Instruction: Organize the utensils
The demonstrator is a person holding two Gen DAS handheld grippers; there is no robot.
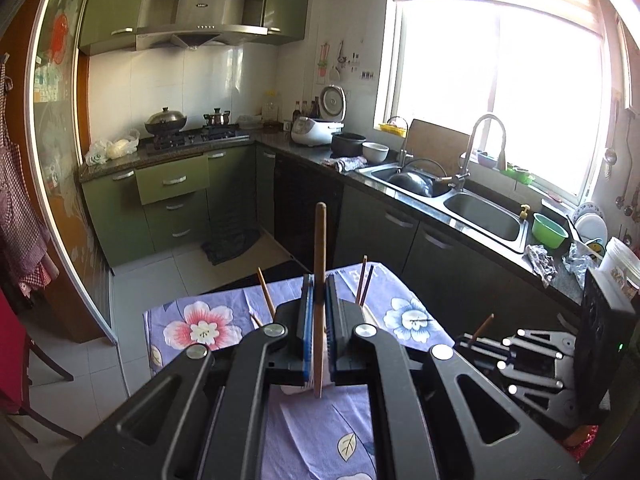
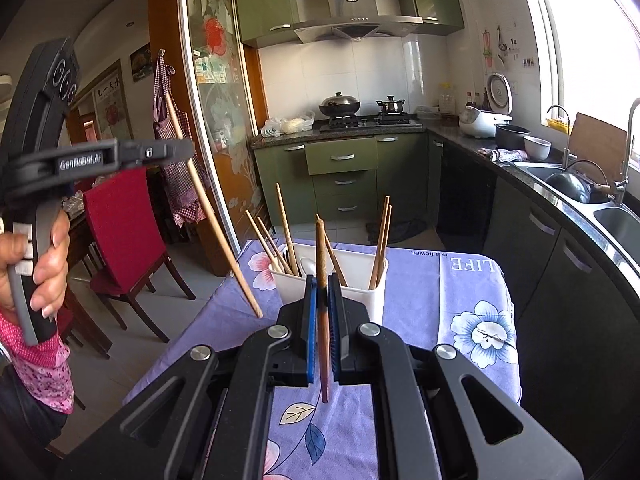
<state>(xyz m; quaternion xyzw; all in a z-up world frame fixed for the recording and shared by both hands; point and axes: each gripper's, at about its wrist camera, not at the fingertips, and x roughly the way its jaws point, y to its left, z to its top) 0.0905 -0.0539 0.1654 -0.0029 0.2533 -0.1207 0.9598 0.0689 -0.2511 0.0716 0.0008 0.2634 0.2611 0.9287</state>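
Right wrist view: the left gripper (image 2: 188,151), seen side-on at the left, bears white lettering "GenRobot.AI" on its black arm. The cloth (image 2: 472,280) on the bench (image 2: 508,280) carries upside-down print reading "LIFE" and "is a flower." beside it. The range hood (image 2: 352,4) has a small logo too fine to read. A framed poster on the far wall shows dark characters that cannot be made out.

The left gripper is pressed together on a pale chopstick (image 2: 208,208), which slants down from upper left to lower right and hangs in the air clear of the cloth. A hand (image 2: 38,264) grips its handle.

The right gripper (image 2: 323,308), with blue pads, pinches a darker, reddish-brown chopstick (image 2: 322,280) that stands nearly upright between them, its ends sticking out above and below.

Behind it stands a white holder (image 2: 360,276) on the cloth, with several light wooden chopsticks (image 2: 382,240) leaning in its compartments and a white spoon (image 2: 308,266) in one.

In the left wrist view, the left gripper (image 1: 319,312) clamps its chopstick (image 1: 319,280) upright, above the purple floral cloth (image 1: 200,328); the tips of the holder's chopsticks (image 1: 365,280) peek out past it.
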